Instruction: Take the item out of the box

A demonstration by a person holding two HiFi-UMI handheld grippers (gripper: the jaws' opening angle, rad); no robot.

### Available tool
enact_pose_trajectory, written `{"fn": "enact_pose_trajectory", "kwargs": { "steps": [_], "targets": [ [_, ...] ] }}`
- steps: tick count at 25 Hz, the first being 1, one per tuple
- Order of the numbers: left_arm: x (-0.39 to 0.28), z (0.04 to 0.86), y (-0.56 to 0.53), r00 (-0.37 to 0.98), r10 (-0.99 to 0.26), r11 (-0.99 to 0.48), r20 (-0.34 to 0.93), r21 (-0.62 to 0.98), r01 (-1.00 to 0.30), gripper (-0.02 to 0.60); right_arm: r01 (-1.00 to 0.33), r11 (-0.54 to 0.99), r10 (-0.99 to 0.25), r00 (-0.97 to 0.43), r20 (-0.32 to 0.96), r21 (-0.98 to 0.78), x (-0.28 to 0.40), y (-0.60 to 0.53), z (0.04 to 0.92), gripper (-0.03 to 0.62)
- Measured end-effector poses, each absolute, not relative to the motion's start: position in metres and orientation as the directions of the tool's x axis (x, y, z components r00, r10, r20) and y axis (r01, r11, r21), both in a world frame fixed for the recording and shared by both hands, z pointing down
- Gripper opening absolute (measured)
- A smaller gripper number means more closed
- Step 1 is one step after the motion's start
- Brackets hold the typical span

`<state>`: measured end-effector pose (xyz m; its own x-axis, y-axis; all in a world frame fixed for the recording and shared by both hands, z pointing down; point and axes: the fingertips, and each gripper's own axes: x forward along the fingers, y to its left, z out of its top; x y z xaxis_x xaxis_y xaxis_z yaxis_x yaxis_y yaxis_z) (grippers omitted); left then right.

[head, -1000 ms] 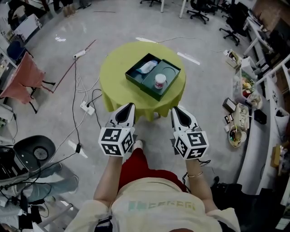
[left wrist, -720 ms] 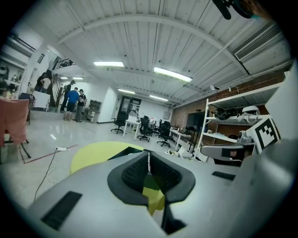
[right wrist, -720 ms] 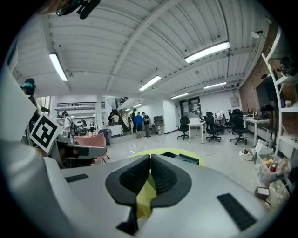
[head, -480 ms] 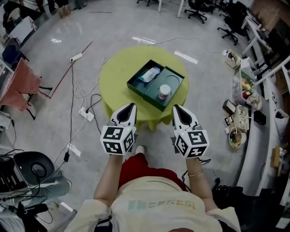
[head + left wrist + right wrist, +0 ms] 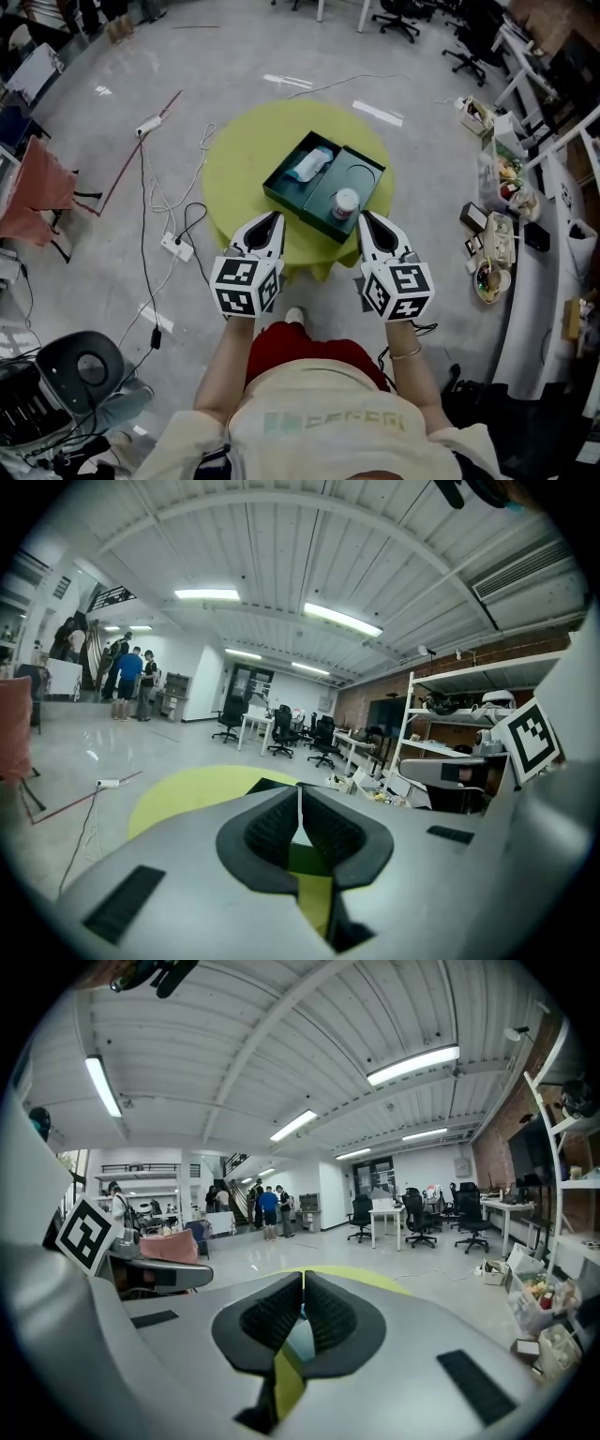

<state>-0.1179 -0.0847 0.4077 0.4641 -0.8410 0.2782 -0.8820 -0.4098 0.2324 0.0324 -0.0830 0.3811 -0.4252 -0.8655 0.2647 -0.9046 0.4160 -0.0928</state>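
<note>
An open dark green box lies on a round yellow-green table in the head view. Its left half holds a pale blue and white packet. A white jar with a red band stands in its right half, near the front corner. My left gripper is shut and empty, held at the table's near edge, short of the box. My right gripper is likewise shut and empty, just in front of the jar. In both gripper views the pads meet, left gripper, right gripper.
Cables and a power strip run across the floor left of the table. A red cloth on a chair stands far left, a black chair base lower left. Cluttered shelves line the right. Several people stand far off.
The table and box have drawn nearer to both grippers as the person stepped forward. Both grippers stayed shut and level.
</note>
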Motion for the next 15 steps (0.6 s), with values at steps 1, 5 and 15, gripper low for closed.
{"fn": "enact_pose_trajectory", "kwargs": {
  "steps": [1,5,15],
  "targets": [
    [-0.117,0.409,-0.087,0.469,-0.838,-0.416,0.279,0.231,-0.880,0.030,-0.907,0.412,-0.868,-0.421,0.264,-0.092,0.033,-0.085,0.381,0.037],
    [-0.113,0.412,-0.100,0.481,-0.830,-0.431,0.282,0.224,-0.874,0.029,-0.912,0.402,-0.872,-0.409,0.268,-0.083,0.036,-0.093,0.382,0.037],
    [-0.111,0.415,-0.123,0.492,-0.816,-0.444,0.305,0.215,-0.870,0.029,-0.925,0.372,-0.880,-0.377,0.289,-0.076,0.042,-0.110,0.379,0.037]
  ]
}}
